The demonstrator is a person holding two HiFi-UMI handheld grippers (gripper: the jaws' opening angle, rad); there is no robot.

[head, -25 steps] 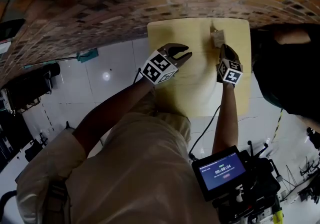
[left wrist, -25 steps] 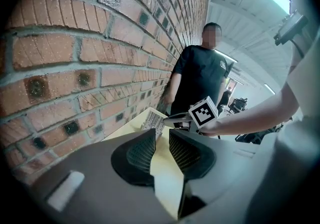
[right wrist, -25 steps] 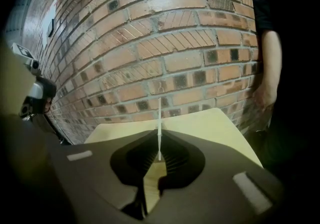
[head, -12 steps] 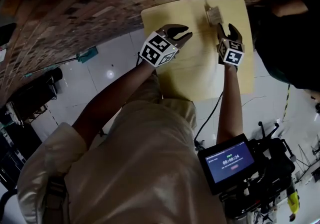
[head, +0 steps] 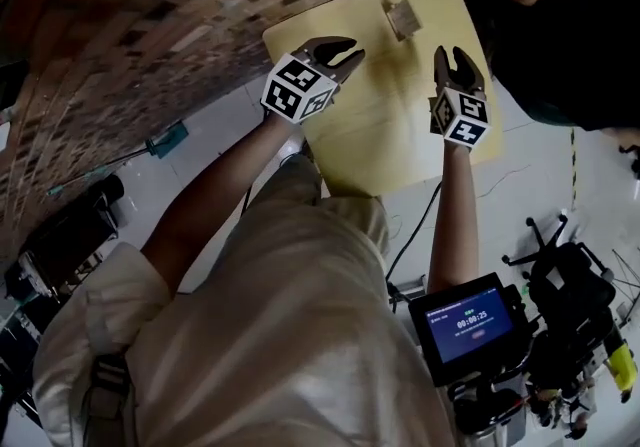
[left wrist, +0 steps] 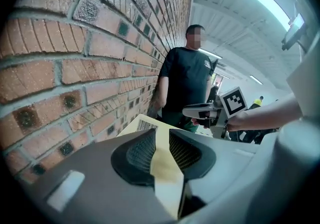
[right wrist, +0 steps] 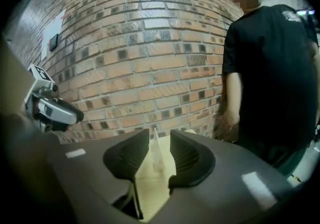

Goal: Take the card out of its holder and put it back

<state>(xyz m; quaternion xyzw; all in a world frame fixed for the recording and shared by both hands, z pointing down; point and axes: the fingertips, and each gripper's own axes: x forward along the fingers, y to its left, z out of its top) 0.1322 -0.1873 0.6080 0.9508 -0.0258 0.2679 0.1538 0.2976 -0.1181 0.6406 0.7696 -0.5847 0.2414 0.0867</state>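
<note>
On the yellow table (head: 370,135) a small clear holder with the pale card (head: 403,17) upright in it stands near the far edge. In the right gripper view the card (right wrist: 156,152) shows edge-on, beyond the jaws. My right gripper (head: 452,60) hovers short of the holder and to its right. Its jaws have just swung wide and eased in slightly; it is open with nothing between them (right wrist: 160,140). My left gripper (head: 335,53) hangs over the table's left part, open and empty (left wrist: 162,135).
A brick wall (head: 150,15) runs along the table's left and far sides. A person in a black shirt (head: 560,35) stands at the far right corner. A monitor on a rig (head: 470,320) sits low at my right. White floor surrounds the table.
The right gripper was closed at the card in its holder; it has opened, let go and drawn back and up. The left gripper has risen a little.
</note>
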